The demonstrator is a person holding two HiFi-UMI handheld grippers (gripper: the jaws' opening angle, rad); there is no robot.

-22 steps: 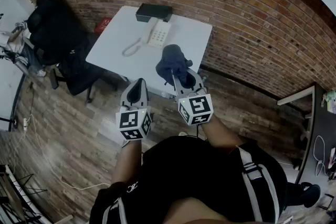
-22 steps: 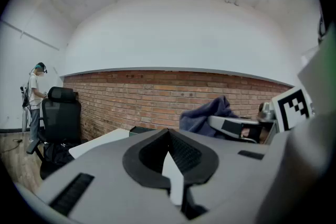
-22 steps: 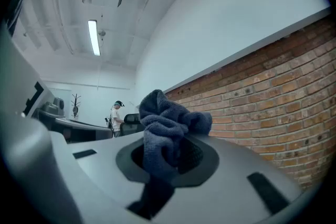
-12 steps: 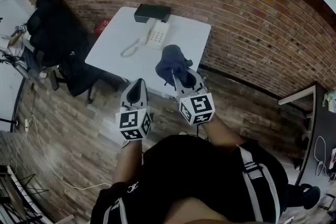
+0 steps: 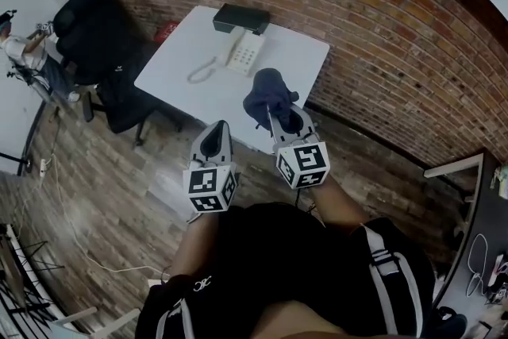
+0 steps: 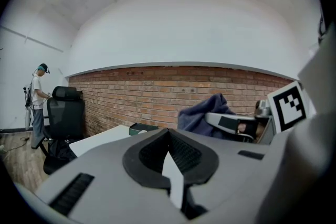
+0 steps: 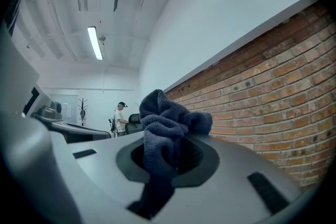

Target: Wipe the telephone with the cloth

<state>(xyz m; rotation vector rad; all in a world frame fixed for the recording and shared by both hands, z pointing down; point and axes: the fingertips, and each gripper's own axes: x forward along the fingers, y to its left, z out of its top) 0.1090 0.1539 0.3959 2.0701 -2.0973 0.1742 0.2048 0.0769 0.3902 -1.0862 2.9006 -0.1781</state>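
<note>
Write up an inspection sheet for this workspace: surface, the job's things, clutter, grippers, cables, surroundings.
Surface: white table, mostly bare, set against a brick wall.
Job's things: telephone near the table's far side, with its handset lying off beside it. The dark blue cloth is bunched up and clear of the telephone.
Clutter: dark box at the table's far edge.
Grippers: left gripper has its jaws together and empty. Right gripper is closed on the cloth. Both are short of the telephone.
Cables: handset cord on the table; thin cable on the floor.
Surroundings: black chair, wooden floor, a person at far left.
</note>
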